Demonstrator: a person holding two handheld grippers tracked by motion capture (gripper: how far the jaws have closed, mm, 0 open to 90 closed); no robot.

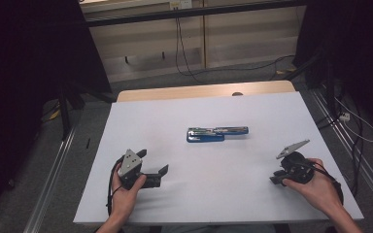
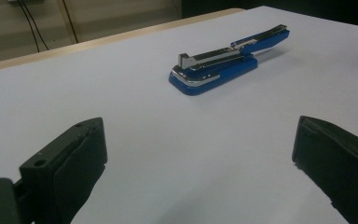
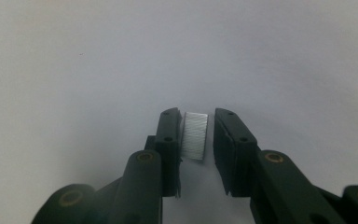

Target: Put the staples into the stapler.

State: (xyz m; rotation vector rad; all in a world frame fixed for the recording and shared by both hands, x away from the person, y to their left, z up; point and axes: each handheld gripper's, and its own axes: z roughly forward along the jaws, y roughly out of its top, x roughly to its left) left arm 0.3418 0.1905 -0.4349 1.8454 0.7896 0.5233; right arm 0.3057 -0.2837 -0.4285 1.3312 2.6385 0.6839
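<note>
Matte white tabletop (image 1: 252, 184); right claw (image 3: 196, 140) straddling ridged metal staple strip (image 3: 195, 136), small gap; left claw (image 2: 200, 154) spread.

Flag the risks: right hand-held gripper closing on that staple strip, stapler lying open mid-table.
1. The staple strip sits between the right hand-held gripper pads with a gap at one side; it may tilt, slip or break apart.
2. The blue stapler lies loose and open; loading could push it across the white table.
3. The left hand-held gripper is open, not bracing it.
</note>
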